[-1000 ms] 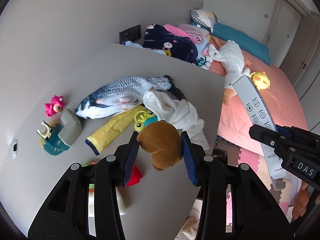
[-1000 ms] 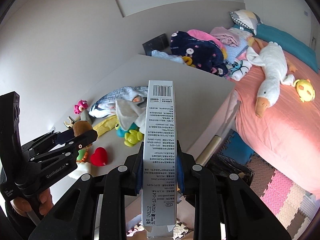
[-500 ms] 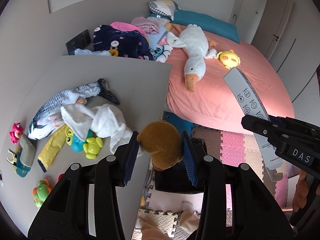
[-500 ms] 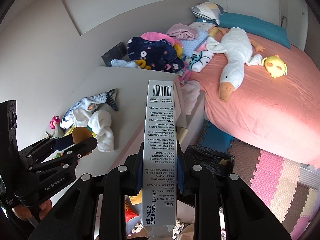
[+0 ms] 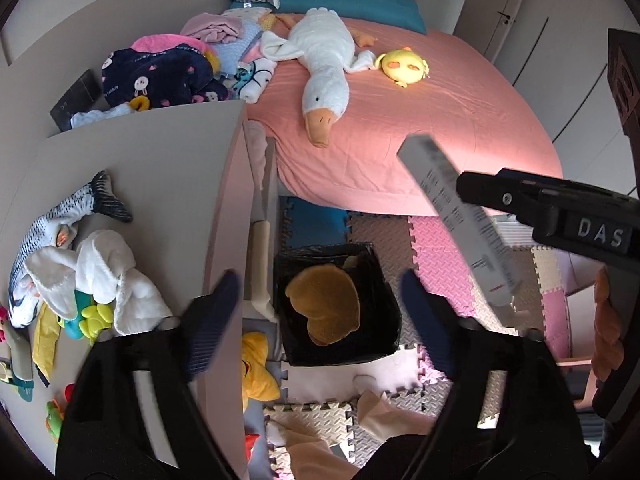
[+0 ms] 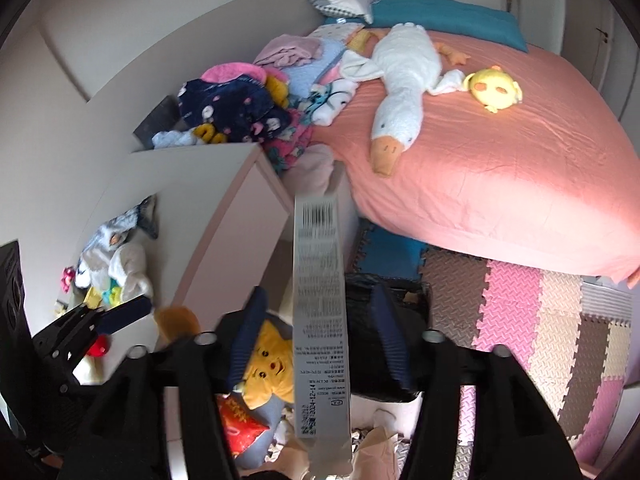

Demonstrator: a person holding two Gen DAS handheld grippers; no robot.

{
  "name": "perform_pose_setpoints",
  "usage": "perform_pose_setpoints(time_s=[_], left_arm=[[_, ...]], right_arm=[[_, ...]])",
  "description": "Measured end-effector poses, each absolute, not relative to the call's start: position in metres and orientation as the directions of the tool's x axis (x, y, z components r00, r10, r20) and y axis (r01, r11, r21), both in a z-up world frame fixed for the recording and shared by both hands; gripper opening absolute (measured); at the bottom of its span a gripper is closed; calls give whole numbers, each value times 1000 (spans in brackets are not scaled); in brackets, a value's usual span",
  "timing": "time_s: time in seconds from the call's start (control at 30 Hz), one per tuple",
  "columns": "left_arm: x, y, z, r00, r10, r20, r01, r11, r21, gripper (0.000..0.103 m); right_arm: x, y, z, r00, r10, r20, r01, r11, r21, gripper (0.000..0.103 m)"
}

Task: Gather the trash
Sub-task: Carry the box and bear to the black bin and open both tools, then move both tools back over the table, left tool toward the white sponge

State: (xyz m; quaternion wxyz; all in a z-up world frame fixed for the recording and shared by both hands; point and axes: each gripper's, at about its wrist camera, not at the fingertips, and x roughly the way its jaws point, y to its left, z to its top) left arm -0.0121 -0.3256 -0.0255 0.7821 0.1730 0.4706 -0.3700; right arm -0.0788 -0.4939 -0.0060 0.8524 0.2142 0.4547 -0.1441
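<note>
Brown plush (image 5: 326,308) inside black bin (image 5: 384,300), left view only

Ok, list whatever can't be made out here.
1. Long grey cardboard carton: its small print is motion-blurred in the right wrist view.
2. Black bag-lined bin: its bottom is hidden under the brown plush toy in the left wrist view.
3. Red snack packet: partly covered by the right gripper in the right wrist view.
</note>
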Motion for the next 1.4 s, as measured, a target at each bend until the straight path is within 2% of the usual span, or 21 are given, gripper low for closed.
perform_pose_setpoints(time_s=[0.3,0.7,1.4], left_arm=[[-7,-333,-34,288,-387,-876,727,684,-63,98],[-8,-313,-33,319,-366,-874,691,721,-49,98],[-16,-216,-33,402,-285,-870,543,839,-24,98]], right_arm=[[-83,-527,10,571,-144,-808,503,839,205,73],[-74,-512,12,587,-111,-802,453,866,213,74],[-42,-419,5,569,22,-822,252,947,199,74]])
